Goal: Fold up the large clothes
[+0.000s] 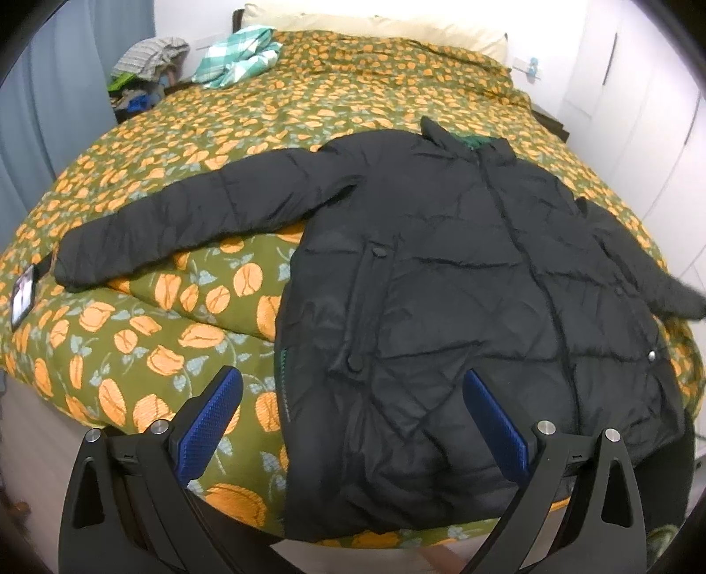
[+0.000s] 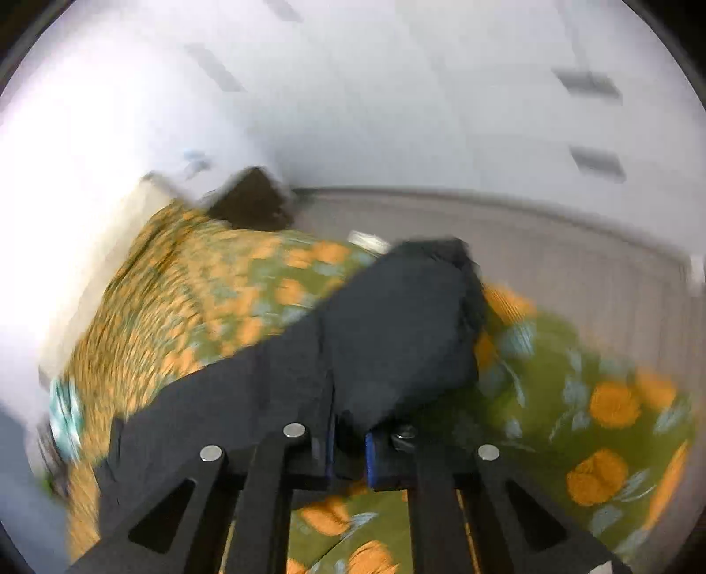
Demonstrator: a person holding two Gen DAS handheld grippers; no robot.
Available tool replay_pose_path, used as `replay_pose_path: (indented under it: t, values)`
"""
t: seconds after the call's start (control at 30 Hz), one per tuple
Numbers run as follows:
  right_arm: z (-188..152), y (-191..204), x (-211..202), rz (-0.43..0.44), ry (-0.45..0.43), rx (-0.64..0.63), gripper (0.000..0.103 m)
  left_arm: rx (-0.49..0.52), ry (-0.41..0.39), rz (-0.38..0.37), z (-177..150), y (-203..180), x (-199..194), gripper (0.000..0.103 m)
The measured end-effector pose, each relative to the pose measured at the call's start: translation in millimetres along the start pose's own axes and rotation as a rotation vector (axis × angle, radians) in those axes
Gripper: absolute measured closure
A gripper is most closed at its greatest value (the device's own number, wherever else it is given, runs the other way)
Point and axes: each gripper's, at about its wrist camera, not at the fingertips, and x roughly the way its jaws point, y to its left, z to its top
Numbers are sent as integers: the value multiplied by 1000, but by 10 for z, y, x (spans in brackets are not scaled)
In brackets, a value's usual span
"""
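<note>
A black quilted puffer jacket (image 1: 441, 287) lies front up on the bed, its hem toward me, one sleeve (image 1: 185, 220) stretched out to the left. My left gripper (image 1: 353, 388) is open and empty, hovering just above the jacket's lower left hem. In the blurred right wrist view my right gripper (image 2: 351, 441) is shut on the jacket's other sleeve (image 2: 397, 326), whose black fabric bulges out over the fingers above the bedspread.
The bed carries a green bedspread with orange flowers (image 1: 176, 331). A teal checked cloth (image 1: 238, 57) and a pillow (image 1: 375, 26) lie at the head. A clothes pile (image 1: 145, 66) sits at far left. A phone (image 1: 22, 296) lies at the left edge. White wardrobe doors (image 1: 640, 110) stand at right.
</note>
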Motion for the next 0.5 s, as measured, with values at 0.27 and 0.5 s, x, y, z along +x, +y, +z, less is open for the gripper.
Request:
replay_pose_path:
  t: [0.27,0.5]
  values:
    - [-82,1851,-929,232,-151,-573,94,-40,0,-25,-38,57,13,3]
    - [-786,3058,-1280,462,-128,-860,94,-56,-14,-17,-80,157,-37,3]
